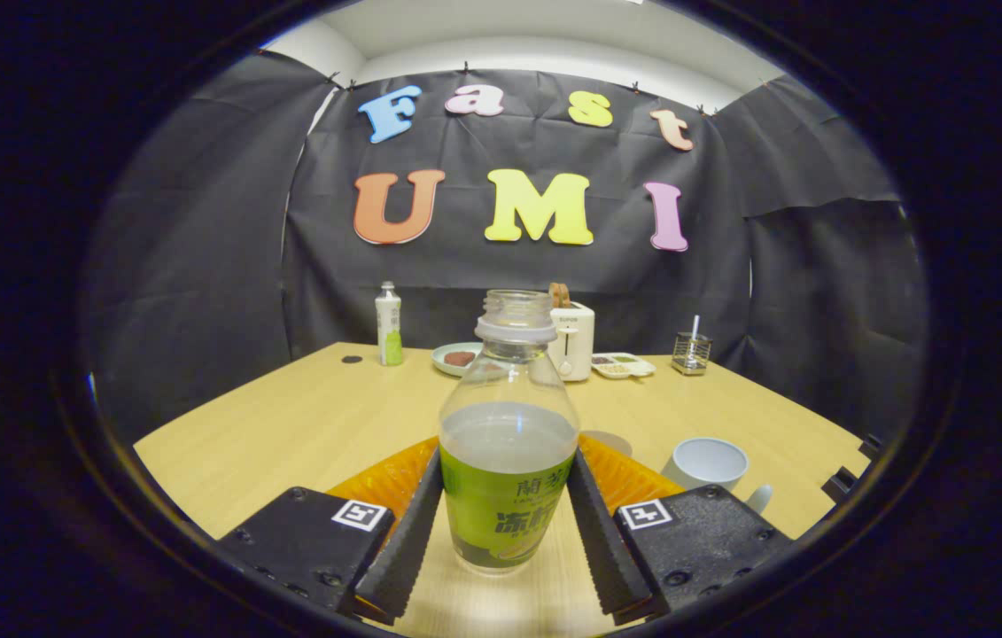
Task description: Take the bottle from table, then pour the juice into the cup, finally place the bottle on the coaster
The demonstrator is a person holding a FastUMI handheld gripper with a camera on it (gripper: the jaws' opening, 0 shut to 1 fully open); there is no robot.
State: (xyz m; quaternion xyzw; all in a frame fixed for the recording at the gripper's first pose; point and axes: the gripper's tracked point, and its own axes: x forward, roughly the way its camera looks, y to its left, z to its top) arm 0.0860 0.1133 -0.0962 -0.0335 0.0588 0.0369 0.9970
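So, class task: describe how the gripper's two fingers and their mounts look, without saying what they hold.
The gripper has two long black fingers with finely ribbed pads. Each sits on a blocky black mount fixed with dark screws. Each mount carries a small square black-and-white marker on top. Ridged translucent orange parts show behind the fingers.

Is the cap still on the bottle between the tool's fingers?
No: the bottle between the tool fingers has a bare, open threaded neck, with no cap on it.
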